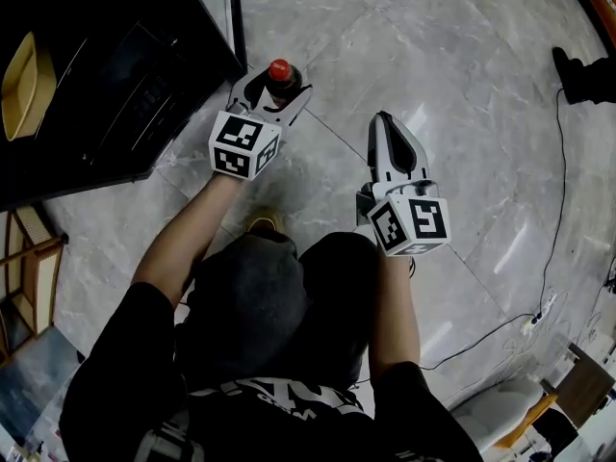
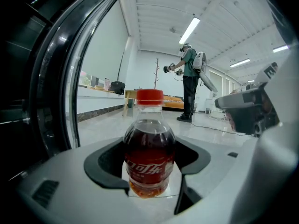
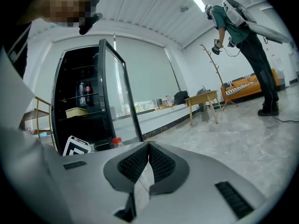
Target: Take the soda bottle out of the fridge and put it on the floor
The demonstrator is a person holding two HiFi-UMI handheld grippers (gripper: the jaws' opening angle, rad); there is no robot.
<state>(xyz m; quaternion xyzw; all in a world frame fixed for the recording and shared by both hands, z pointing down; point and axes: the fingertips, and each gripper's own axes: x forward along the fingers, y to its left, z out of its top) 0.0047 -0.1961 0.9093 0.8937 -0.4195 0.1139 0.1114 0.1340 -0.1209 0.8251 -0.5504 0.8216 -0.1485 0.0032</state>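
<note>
In the left gripper view the soda bottle (image 2: 149,153) stands upright between the jaws, dark cola with a red cap and a red label. My left gripper (image 2: 148,166) is shut on its lower body. From the head view the bottle's red cap (image 1: 280,68) shows at the left gripper (image 1: 274,92), above the grey floor just off the corner of the black fridge (image 1: 106,75). My right gripper (image 1: 384,123) hangs to the right with its jaws shut and nothing in them. In the right gripper view the shut jaws (image 3: 148,149) point toward the open fridge (image 3: 81,111), with the bottle cap (image 3: 117,141) low beside it.
The fridge's glass door (image 3: 120,94) stands open; a yellow tray (image 1: 19,85) lies on a shelf. Another person (image 2: 189,83) stands far off on the marble floor (image 1: 462,85). A black cable (image 1: 551,229) trails at the right. A wooden table (image 3: 203,101) stands by the wall.
</note>
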